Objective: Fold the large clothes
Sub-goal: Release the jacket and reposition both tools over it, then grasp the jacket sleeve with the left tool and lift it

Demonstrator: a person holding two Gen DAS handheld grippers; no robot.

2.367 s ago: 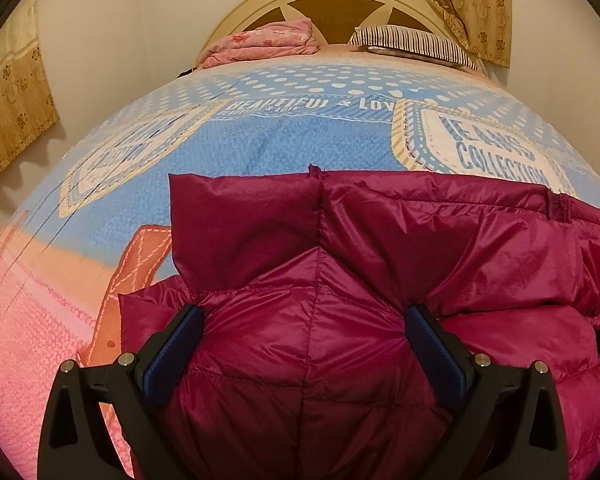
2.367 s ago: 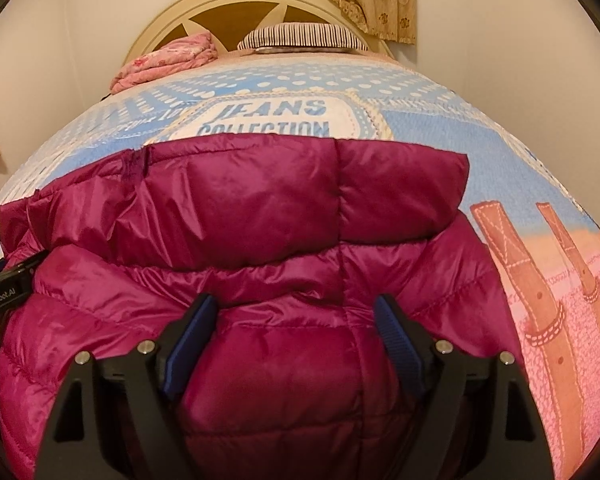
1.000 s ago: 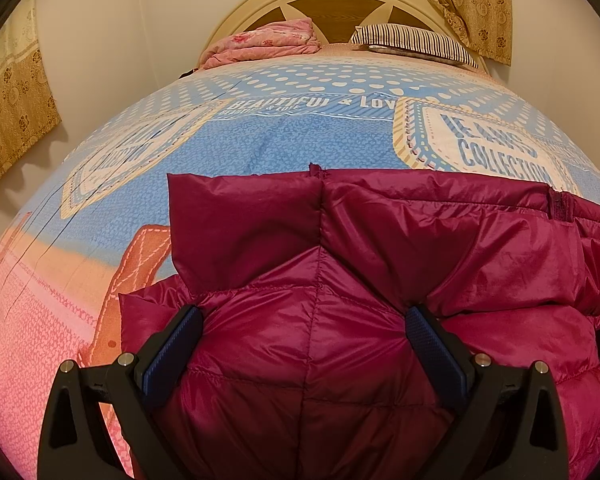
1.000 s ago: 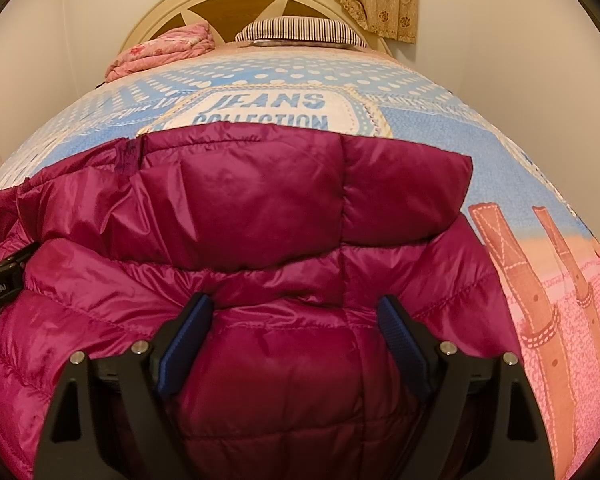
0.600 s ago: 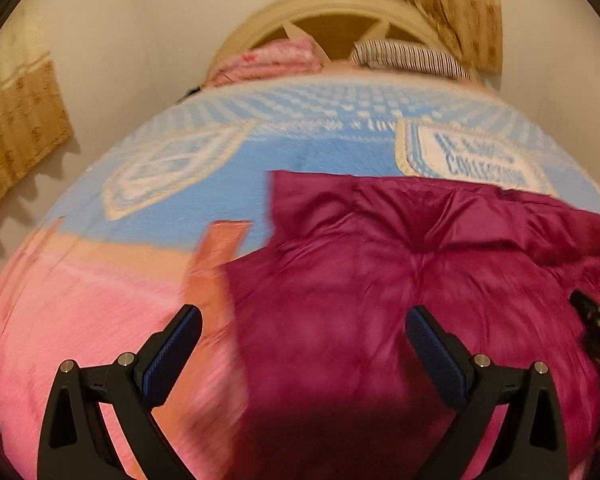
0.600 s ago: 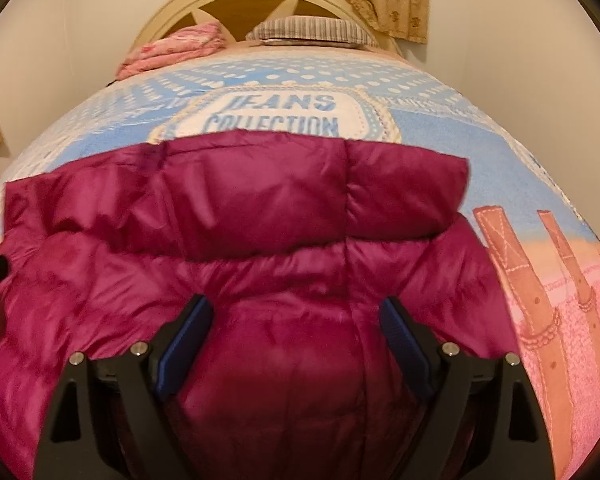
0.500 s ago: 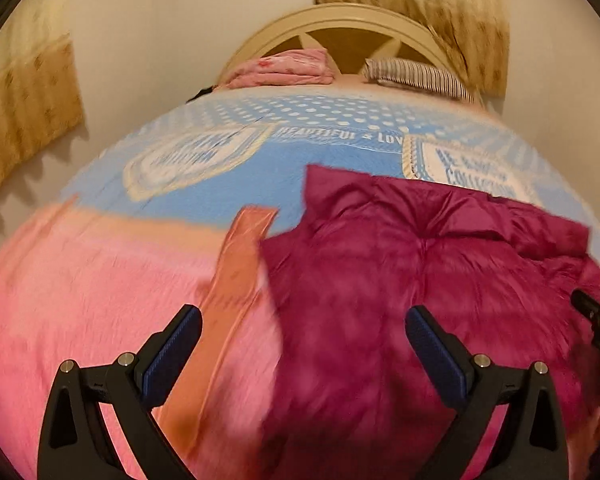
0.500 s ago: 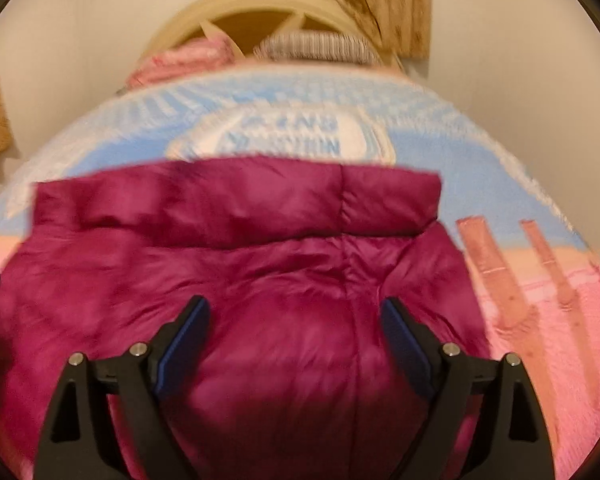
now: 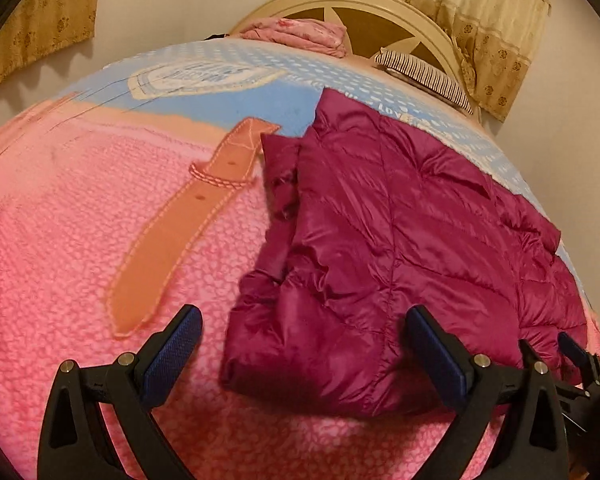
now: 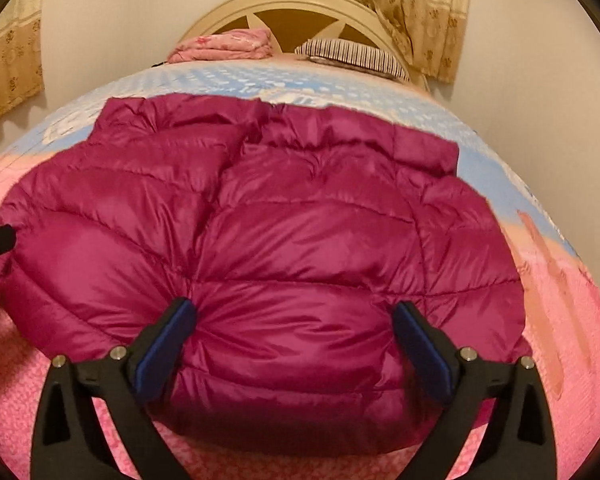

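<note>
Bed: a bedspread (image 9: 80, 240) in pink and blue is spread ahead of the jaws.
Headboard: a cream arched headboard (image 10: 284, 4) is seen far ahead, against the wall.
Pillows: a pink folded blanket (image 10: 224, 45) and a striped pillow (image 10: 352, 56) are laid below it.
Walls: plain pale walls (image 10: 116, 20) are shown.
Curtains: patterned beige curtains (image 10: 416, 12) are hung beyond the right jaw, another (image 9: 40, 28) off to the left.

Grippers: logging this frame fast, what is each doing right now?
Left gripper: open, holding nothing, at the magenta puffer jacket edge.
Right gripper: open, over the jacket, nothing pinched.
</note>
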